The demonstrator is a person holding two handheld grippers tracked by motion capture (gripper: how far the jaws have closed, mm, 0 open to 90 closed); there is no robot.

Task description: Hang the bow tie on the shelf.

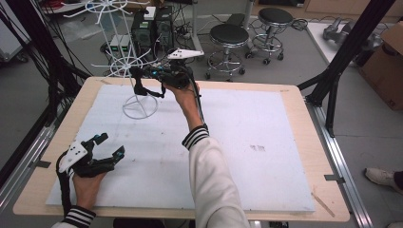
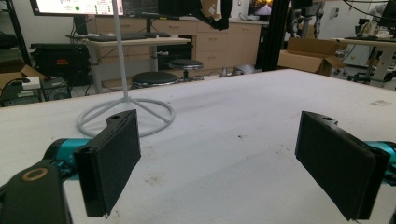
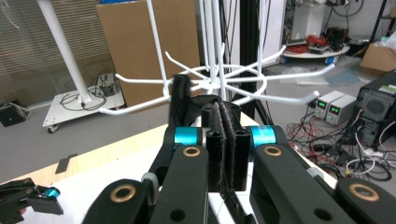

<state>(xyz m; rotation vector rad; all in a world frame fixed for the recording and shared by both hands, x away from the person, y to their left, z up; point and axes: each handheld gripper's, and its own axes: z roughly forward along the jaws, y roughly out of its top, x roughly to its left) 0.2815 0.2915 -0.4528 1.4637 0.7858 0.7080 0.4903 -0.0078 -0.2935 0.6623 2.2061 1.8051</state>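
Right tongs (image 3: 226, 140) pressed together on a black strap (image 1: 139, 87), at the white wire rack (image 1: 138, 71), counter's 11 o'clock. Left tongs (image 1: 107, 147) spread, idle at 7. Probably hanging: lift loop clear over a prong before letting go.

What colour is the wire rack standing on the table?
White; the wire rack shows best in the right gripper view.

White rack (image 3: 215, 79) top cut off by the edge, black strap (image 3: 180, 100) blurred – pinched part hidden between jaws
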